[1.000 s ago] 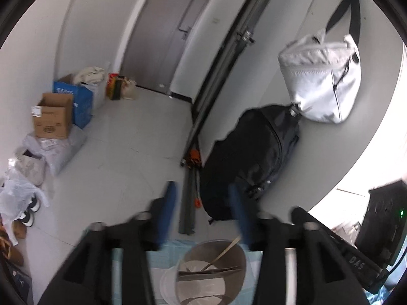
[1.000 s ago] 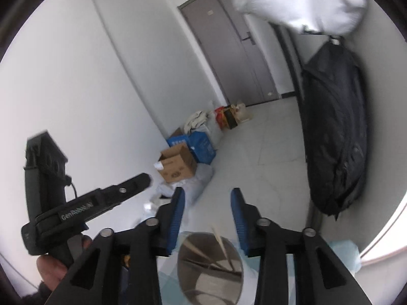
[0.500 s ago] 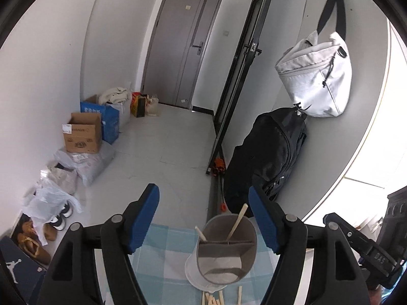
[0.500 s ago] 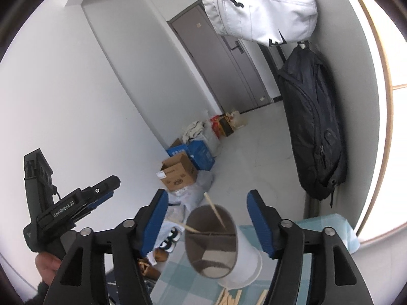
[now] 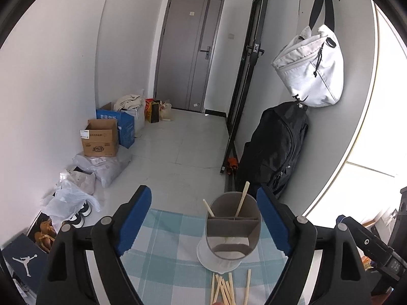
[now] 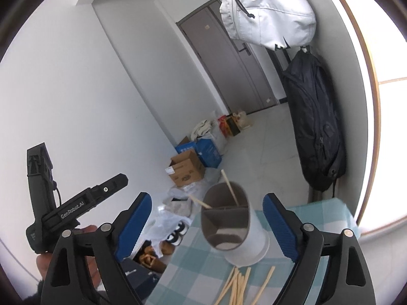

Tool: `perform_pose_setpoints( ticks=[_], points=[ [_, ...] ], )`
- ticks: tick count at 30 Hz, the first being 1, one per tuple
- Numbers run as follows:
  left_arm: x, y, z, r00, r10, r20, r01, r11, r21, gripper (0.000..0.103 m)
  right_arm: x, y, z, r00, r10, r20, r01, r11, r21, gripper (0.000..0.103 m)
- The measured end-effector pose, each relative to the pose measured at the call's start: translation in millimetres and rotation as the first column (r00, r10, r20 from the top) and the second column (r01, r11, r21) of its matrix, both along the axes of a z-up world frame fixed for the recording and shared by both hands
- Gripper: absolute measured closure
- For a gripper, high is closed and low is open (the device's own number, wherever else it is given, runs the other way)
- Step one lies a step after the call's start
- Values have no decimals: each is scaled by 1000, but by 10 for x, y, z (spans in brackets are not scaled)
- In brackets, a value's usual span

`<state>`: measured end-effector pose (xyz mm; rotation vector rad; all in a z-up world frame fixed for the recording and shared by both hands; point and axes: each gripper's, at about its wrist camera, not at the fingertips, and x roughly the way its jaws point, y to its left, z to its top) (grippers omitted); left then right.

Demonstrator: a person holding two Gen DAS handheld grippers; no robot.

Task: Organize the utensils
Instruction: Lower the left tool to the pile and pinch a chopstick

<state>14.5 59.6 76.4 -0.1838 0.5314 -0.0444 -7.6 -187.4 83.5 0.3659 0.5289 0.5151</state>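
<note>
chopsticks (image 5: 223, 289) on checked tablecloth (image 5: 165, 261)

Left of the grey door (image 5: 189, 63), a brown cardboard box (image 5: 100, 138) sits before a blue box (image 5: 119, 123), while to the door's right a white bag (image 5: 310, 68) hangs above a black backpack (image 5: 274, 150).

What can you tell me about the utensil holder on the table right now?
The utensil holder is a round cup, white outside and grey-brown inside, split by inner dividers into compartments. It stands upright on the blue-and-white checked tablecloth, near the table's far edge. Two chopsticks lean in its far compartments, tips sticking above the rim; the near compartment looks empty. Loose chopsticks lie on the cloth just in front of it. Neither hand-held gripper touches it.
</note>
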Motion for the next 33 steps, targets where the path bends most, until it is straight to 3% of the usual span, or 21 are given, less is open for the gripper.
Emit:
perform_pose_setpoints(
  ticks=[4, 8, 10, 18, 24, 29, 33],
  points=[
    [-86, -22, -81, 1000, 7, -9, -7, 1000, 13, 21, -105, 20, -70, 1000, 12, 18, -11, 1000, -15, 8],
    [-154, -29, -218, 1000, 11, -16, -11, 1000, 16, 10, -154, 50, -189, 1000, 9, 30, -8, 999, -45, 4],
    [-192, -33, -289, 1000, 14, -17, -13, 1000, 29, 10, -159, 67, -255, 1000, 3, 26, -1, 998, -68, 2],
    [-145, 5, -805, 990, -19, -139, 25, 999, 42, 10, -84, 115, -566, 1000, 8, 4, -7, 987, -157, 0],
    [-57, -102, -1234, 961, -84, -262, 98, 994, 41, 10, -17, 89, -896, 998, 7, -70, -19, 984, -180, 0],
    [-46, -273, -1620, 926, -144, -350, 200, 971, 131, 10, 52, -124, -1039, 983, -81, -162, 54, 986, -160, 0],
    [27, -340, -1855, 874, -130, -468, 244, 951, 192, 10, 126, -344, -1120, 971, -119, -208, 94, 987, -129, 0]
  ],
)
